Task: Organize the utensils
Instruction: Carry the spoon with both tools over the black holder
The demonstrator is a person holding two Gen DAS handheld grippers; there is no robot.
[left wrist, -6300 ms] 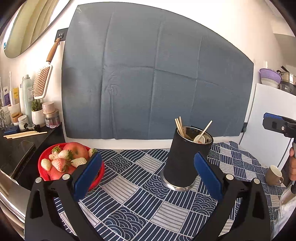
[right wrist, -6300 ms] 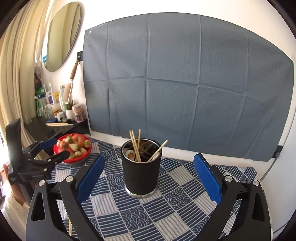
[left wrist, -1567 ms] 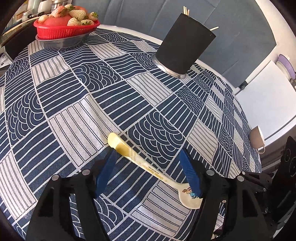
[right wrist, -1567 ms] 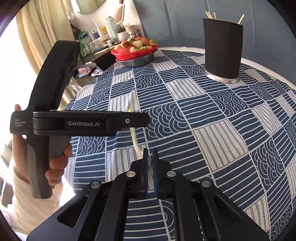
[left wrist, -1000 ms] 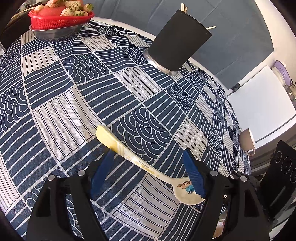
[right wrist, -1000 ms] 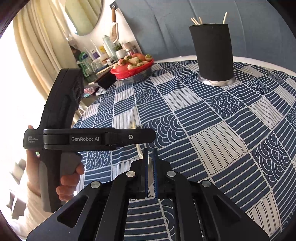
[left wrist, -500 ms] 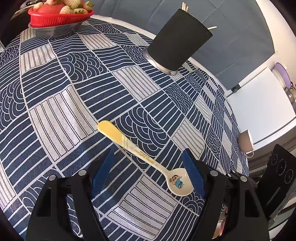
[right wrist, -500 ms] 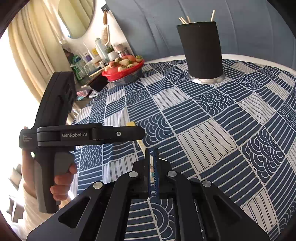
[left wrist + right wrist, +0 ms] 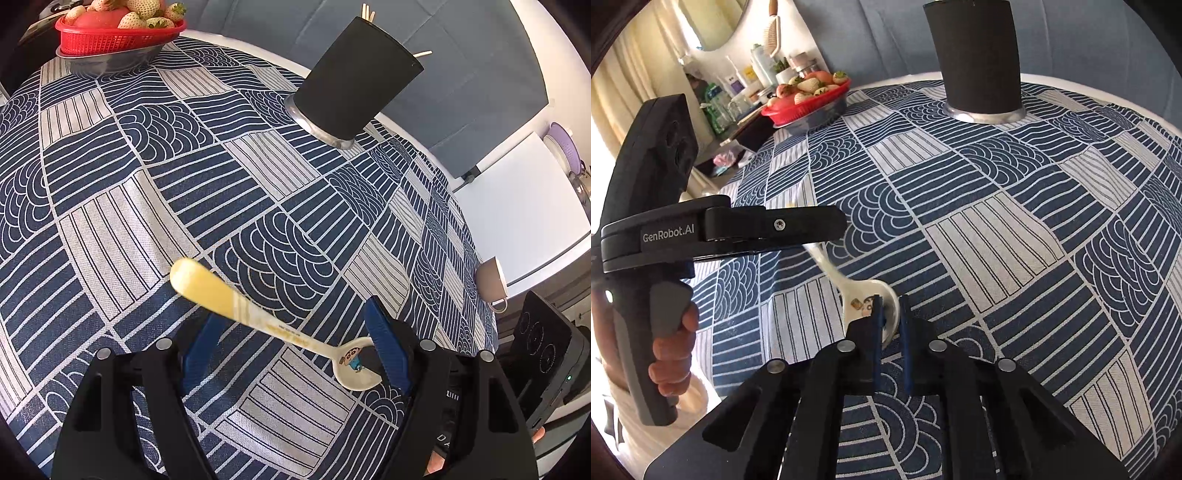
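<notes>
Now my right gripper (image 9: 889,308) pinches the cream cartoon-printed spoon (image 9: 258,320) by its bowl — handle raised; my left gripper (image 9: 295,339) gapes wide.

Black tool (image 9: 890,317), blue pads (image 9: 386,349)

Both cameras ride the grippers, angled steeply down, close over the near edge of the table (image 9: 110,221). Each view takes in the spoon (image 9: 258,321) and the black holder (image 9: 975,55) by the far edge.
</notes>
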